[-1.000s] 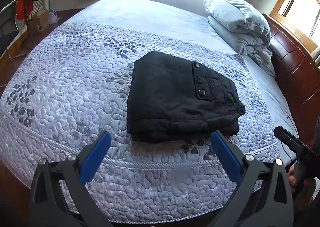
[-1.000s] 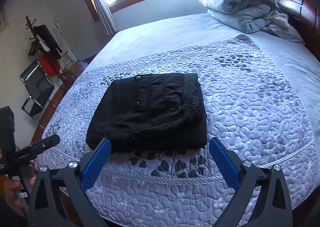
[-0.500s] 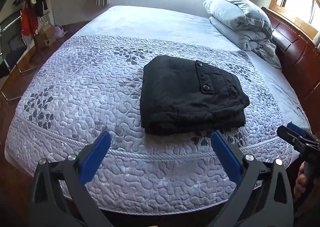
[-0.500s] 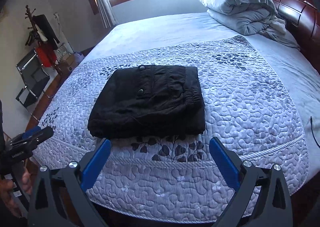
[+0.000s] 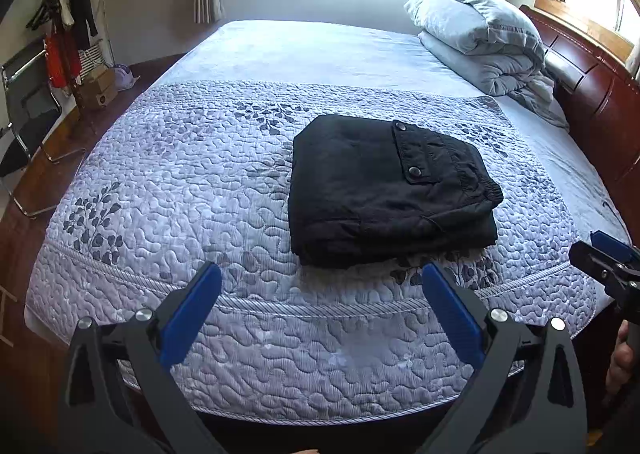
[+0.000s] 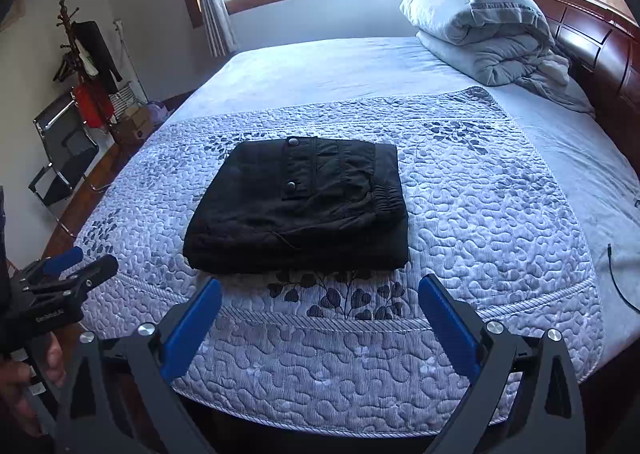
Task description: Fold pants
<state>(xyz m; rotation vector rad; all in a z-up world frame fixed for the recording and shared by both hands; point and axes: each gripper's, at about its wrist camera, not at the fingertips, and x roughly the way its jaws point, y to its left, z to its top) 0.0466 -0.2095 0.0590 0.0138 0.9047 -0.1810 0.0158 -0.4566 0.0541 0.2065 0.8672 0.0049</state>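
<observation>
The pants lay as a compact black rectangle on the quilt, near the foot of the bed, with a buttoned pocket flap and the elastic waistband on top. Over the last second both views had widened: the bundle shrank in frame and more of the quilt's near edge and the dark gap below it came into sight, so both tools had drawn back from the bed. The left gripper hung over the quilt's near edge with its blue fingers spread wide and nothing between them, well short of the pants. The right gripper stood likewise, fingers apart and empty, just short of the bundle's near edge. Each tool also showed at the margin of the other's view, beside the bed rather than over it. Neither touched the cloth. Judged from the squared edges and stacked layers, the folding looked finished, and the retreat read as a release rather than a reach for another fold. The duvet by the headboard stayed untouched.
</observation>
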